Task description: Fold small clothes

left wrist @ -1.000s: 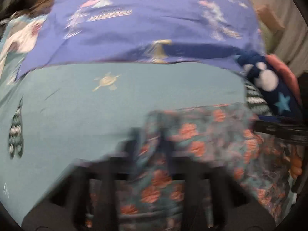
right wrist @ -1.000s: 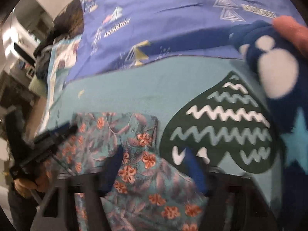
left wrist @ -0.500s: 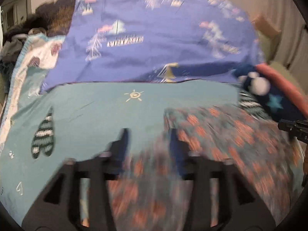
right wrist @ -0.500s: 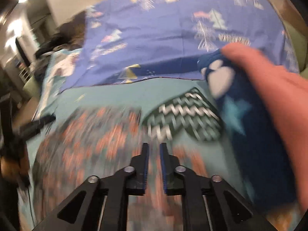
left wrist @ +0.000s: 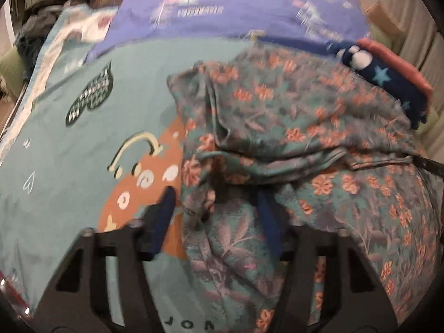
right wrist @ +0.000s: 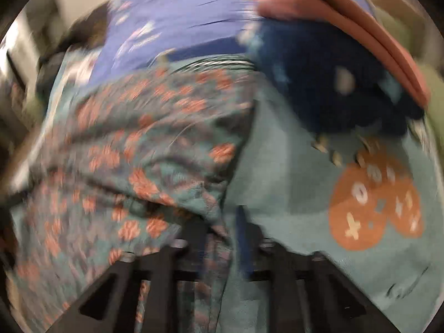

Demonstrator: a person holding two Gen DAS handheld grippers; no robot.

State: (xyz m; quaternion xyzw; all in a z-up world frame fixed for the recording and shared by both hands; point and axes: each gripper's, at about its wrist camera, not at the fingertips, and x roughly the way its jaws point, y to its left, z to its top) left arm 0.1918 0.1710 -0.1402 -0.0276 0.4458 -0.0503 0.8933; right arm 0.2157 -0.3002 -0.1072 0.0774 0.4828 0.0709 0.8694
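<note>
A teal garment with orange flowers (left wrist: 291, 127) lies rumpled and partly folded over itself on the teal bedspread (left wrist: 69, 166). My left gripper (left wrist: 216, 211) stands open with a fold of the garment lying between its blue fingers. In the blurred right wrist view the same floral garment (right wrist: 144, 149) fills the left half. My right gripper (right wrist: 222, 238) is at the garment's right edge, with the cloth bunched between its narrowly spaced fingers.
A navy star-print fleece with a coral edge (left wrist: 388, 77) lies at the right, also in the right wrist view (right wrist: 333, 83). A purple sheet with tree prints (left wrist: 236, 5) covers the far side. The bedspread has an orange controller print (right wrist: 374, 205).
Both grippers pulled back toward the near side. The garment's near part was brought up over itself into a rumpled fold. The left gripper's fingers stand wider apart than before.
</note>
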